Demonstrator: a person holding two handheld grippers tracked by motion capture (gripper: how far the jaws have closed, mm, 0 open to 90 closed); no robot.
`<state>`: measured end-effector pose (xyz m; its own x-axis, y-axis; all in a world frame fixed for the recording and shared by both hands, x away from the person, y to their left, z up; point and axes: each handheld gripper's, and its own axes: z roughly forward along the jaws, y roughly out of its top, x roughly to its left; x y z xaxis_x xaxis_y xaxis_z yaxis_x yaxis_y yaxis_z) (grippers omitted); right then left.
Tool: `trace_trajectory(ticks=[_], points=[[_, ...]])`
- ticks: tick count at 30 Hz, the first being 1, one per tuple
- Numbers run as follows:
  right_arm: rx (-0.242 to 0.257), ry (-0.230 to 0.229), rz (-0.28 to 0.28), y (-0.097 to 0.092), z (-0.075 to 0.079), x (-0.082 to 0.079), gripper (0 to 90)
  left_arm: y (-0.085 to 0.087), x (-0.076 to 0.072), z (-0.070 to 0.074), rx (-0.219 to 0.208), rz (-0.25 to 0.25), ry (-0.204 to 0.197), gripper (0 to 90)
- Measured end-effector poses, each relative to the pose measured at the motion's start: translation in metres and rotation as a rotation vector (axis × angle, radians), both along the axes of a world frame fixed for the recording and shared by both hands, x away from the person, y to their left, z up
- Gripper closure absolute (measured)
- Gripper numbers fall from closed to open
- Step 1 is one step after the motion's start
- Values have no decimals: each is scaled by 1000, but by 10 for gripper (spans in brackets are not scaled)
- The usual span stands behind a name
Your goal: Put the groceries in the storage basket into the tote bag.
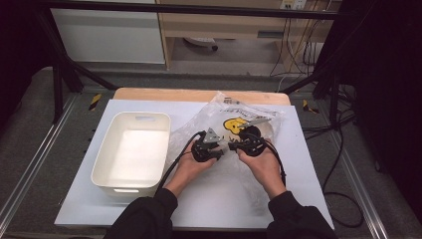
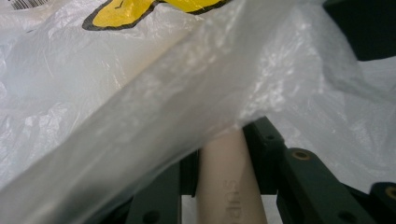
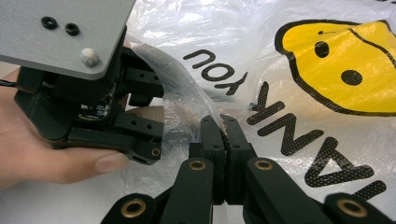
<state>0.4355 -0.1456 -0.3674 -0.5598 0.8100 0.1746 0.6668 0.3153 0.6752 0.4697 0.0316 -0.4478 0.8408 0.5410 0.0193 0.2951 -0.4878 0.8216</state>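
White sheeting covers the counter point(image 1: 298, 164) in front of me, with a white bin point(image 1: 132, 152) at my left and the crinkled clear plastic bag point(image 1: 234, 124) with its yellow smiley print lying at the middle, just beside the bin. Both my hands work at the bag's near edge. My left gripper point(image 1: 219, 145) has its jaws part-closed around a beige cylinder point(image 2: 229, 182) that pokes out from under the film, and my right gripper point(image 3: 224, 128) is pressed together, pinching a fold of the bag's film between its tips. I judge the step to be drawing the cylinder out of the bag, so the right pinch should hold the film steady, pulling gently away, while the left draws the cylinder along its own axis, not sideways, so it does not snag. Film is draped over the left jaws; I would make sure none is caught against the cylinder, or the bag will drag along. The bin stands near enough for a short carry.
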Motion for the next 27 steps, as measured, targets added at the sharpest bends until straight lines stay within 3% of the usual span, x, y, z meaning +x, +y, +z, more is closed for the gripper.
trace_trajectory(ticks=[18,24,27], points=[[0,9,-2,0,-5,1,900,-4,-2,-9,38,15,13,679],[2,13,0,0,-6,1,900,-4,-7,-5,55,48,2,547],[6,13,-5,0,-6,1,900,0,-11,-2,36,56,6,516]])
